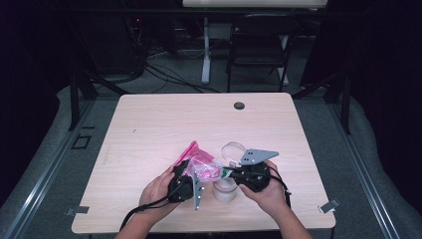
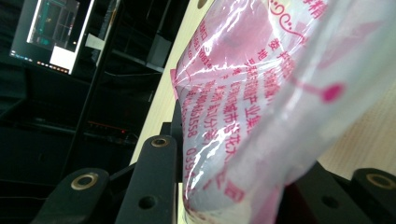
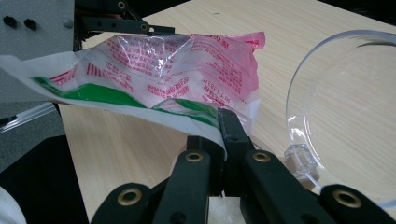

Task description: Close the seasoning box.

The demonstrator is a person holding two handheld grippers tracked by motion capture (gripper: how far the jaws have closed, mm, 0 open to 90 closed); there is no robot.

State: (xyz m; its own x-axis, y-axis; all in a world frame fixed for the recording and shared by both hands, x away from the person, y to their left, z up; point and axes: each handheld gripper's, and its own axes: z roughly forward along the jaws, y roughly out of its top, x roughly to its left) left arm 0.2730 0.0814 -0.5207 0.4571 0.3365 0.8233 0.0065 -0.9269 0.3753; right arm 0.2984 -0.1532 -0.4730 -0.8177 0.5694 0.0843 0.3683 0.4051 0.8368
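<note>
We have the pink printed bag [image 1: 201, 163] above the clear jar [image 1: 225, 190], right tongs [image 3: 223, 140] clamped on its edge, left tongs [image 2: 224, 186] part-open around it. Hard pull: film tears or slips, contents spill onto the table [image 1: 149, 129].

bag [image 2: 261, 93] cut off by frame edges; print blurred
</note>
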